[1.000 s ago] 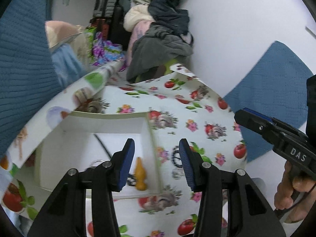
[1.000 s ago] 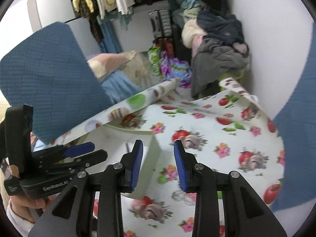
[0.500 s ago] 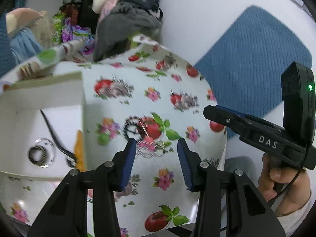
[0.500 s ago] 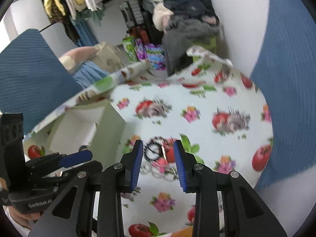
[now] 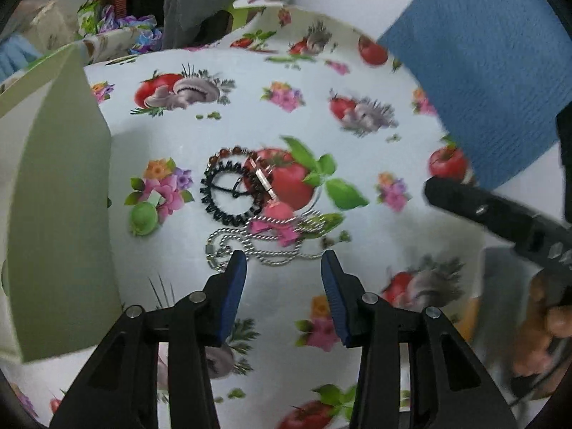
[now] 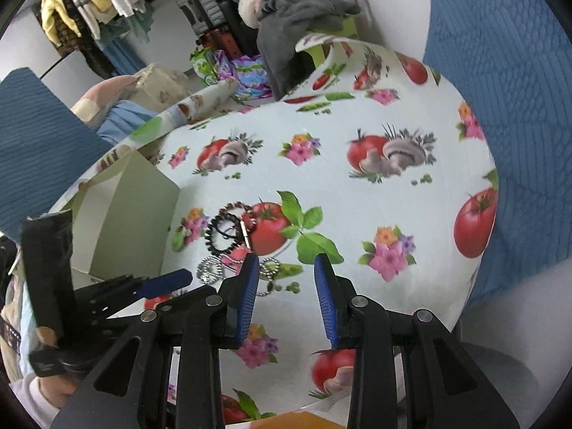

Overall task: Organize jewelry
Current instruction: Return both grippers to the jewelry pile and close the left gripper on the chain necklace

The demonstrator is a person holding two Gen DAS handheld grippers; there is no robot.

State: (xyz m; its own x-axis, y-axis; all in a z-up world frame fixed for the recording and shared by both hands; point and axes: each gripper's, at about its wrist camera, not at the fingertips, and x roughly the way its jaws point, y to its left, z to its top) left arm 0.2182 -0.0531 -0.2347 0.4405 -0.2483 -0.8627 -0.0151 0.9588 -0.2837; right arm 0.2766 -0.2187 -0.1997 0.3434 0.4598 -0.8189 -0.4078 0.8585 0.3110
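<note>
A small pile of jewelry lies on the fruit-print tablecloth: a black spiral ring (image 5: 228, 193), a silver chain (image 5: 264, 246), a pink bow piece (image 5: 275, 221) and a brown bead string (image 5: 232, 152). My left gripper (image 5: 284, 268) is open and empty, its tips just short of the chain. My right gripper (image 6: 284, 271) is open and empty over the same pile; the black ring (image 6: 220, 236) and chain (image 6: 211, 268) show to its left. A pale green open box (image 5: 57, 196) stands left of the pile and also shows in the right wrist view (image 6: 132, 214).
Blue quilted cushions (image 5: 482, 64) border the table on the right and on the far left (image 6: 32, 136). Heaped clothes (image 6: 296, 3) sit beyond the table's far edge. The right gripper's body (image 5: 500, 218) reaches in from the right of the left wrist view.
Both grippers have swung from over the box to the right and down toward the jewelry pile. The pile now sits just ahead of both pairs of open fingers.
</note>
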